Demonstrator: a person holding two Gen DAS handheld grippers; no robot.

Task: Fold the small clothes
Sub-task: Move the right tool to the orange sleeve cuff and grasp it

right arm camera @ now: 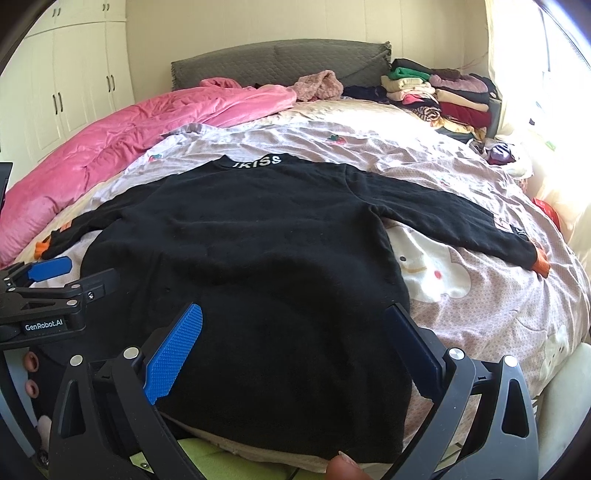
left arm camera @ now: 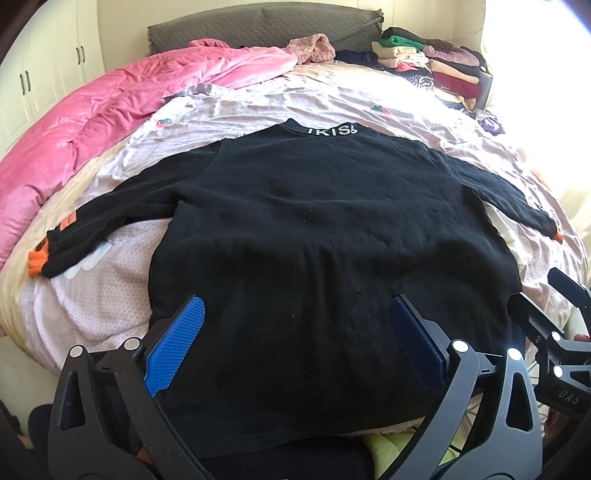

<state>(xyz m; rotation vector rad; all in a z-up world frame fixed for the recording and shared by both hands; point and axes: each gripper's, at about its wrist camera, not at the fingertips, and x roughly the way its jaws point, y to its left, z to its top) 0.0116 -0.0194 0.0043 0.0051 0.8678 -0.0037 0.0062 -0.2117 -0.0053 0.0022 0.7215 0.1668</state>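
A black sweater lies spread flat on the bed. Its collar with white lettering points to the far side. Both sleeves are stretched out sideways and end in orange cuffs. My left gripper hovers open over the left part of the hem, nothing between its blue pads. My right gripper hovers open over the right part of the hem, also holding nothing. Each gripper shows at the edge of the other's view: right gripper, left gripper.
A pink quilt is bunched along the left of the bed. A pile of folded clothes stands at the far right by the grey headboard. White wardrobe doors line the left wall. A person's fingertip shows at the near edge.
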